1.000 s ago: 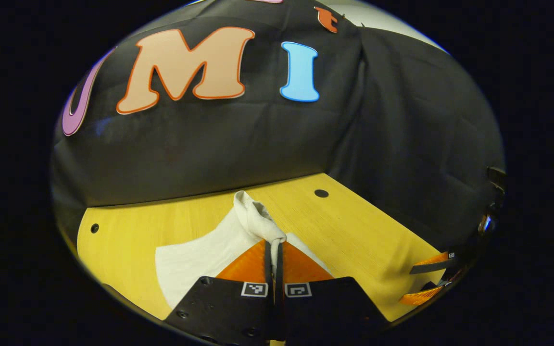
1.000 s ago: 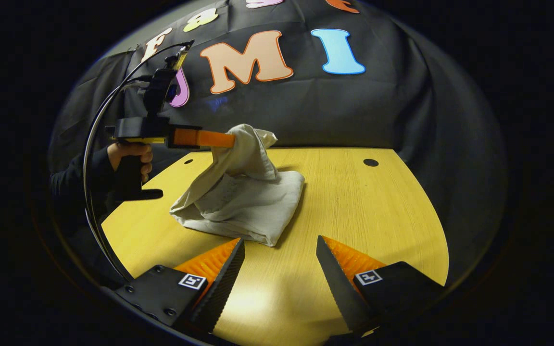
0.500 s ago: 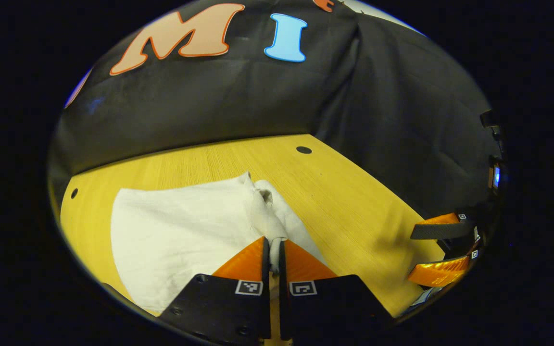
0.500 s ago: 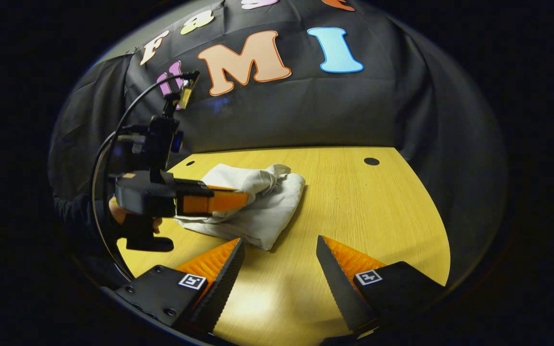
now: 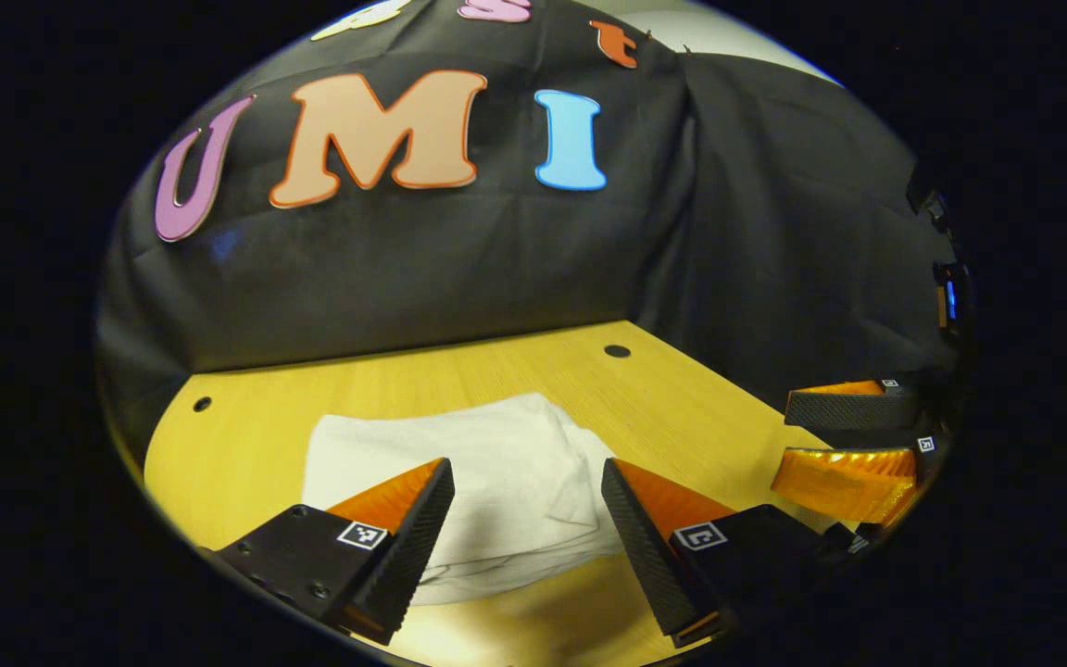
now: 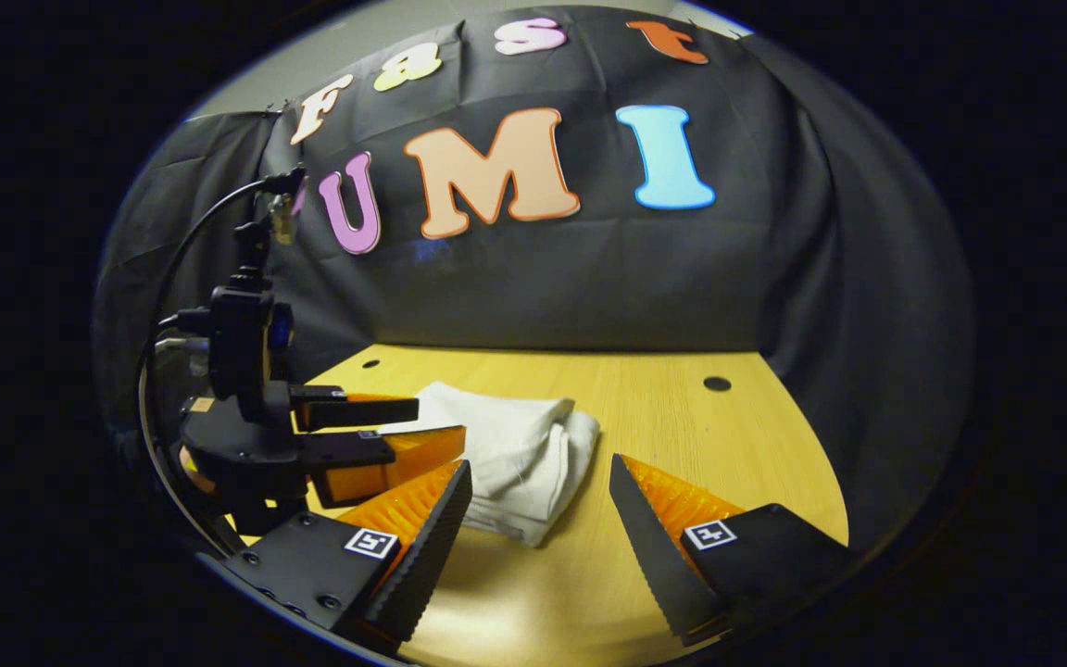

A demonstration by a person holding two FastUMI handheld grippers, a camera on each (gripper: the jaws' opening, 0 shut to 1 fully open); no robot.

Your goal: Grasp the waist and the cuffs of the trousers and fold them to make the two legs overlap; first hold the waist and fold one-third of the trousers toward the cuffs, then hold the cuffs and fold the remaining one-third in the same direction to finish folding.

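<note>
The cream trousers (image 5: 487, 468) lie folded into a flat bundle on the yellow wooden table (image 5: 682, 408). My left gripper (image 5: 526, 468) hovers open just above the bundle's near edge, nothing between its fingers. In the right gripper view the same trousers (image 6: 515, 449) rest left of centre, with layered edges facing me. My right gripper (image 6: 538, 468) is open over bare table, close to the bundle's near corner. The left gripper (image 6: 422, 421) appears there at the left, open beside the cloth. The right gripper (image 5: 853, 431) shows at the right edge of the left gripper view.
Small round holes sit in the tabletop, one at the back right (image 6: 717, 383) and one at the back left (image 5: 202, 404). The black cloth wall closes in the table's far side and right side. A cable (image 6: 182, 250) arcs above the left gripper.
The left gripper lowered the lifted cloth onto the bundle, let it go, opened and pulled back. The trousers now lie flat. The right gripper stayed open and drew back slightly.
</note>
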